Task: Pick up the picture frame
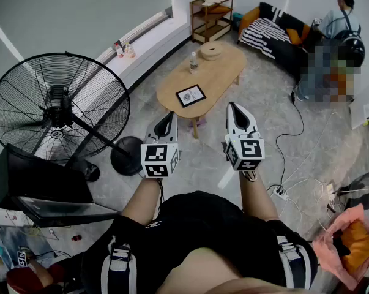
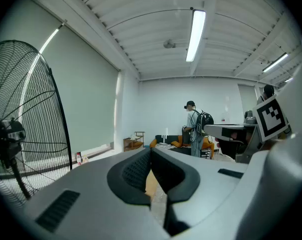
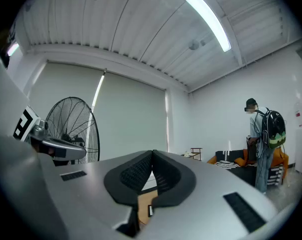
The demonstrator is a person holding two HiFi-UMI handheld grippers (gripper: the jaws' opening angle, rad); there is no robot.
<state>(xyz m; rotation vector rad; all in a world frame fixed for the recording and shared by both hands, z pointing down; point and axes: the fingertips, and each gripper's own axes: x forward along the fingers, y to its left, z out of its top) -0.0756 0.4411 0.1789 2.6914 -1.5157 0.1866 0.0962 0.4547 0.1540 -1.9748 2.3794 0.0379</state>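
Observation:
A black picture frame (image 1: 190, 95) with a white mat lies flat on the near end of an oval wooden coffee table (image 1: 224, 66). My left gripper (image 1: 169, 120) and right gripper (image 1: 235, 110) are held side by side in front of me, short of the table, both pointing toward it. Each is shut with nothing between its tips. In the left gripper view the shut gripper (image 2: 151, 151) hides all but a sliver of the table. The right gripper view shows my gripper (image 3: 152, 155) shut too, with a bit of the frame's edge (image 3: 149, 210) showing low in the gap behind the tips.
A large black standing fan (image 1: 57, 109) is at my left, its round base (image 1: 126, 155) close to the left gripper. A bottle (image 1: 193, 60) and a round woven item (image 1: 210, 51) sit further along the table. Cables (image 1: 300, 185) lie at right. A person (image 1: 342, 18) stands by the sofa (image 1: 276, 32).

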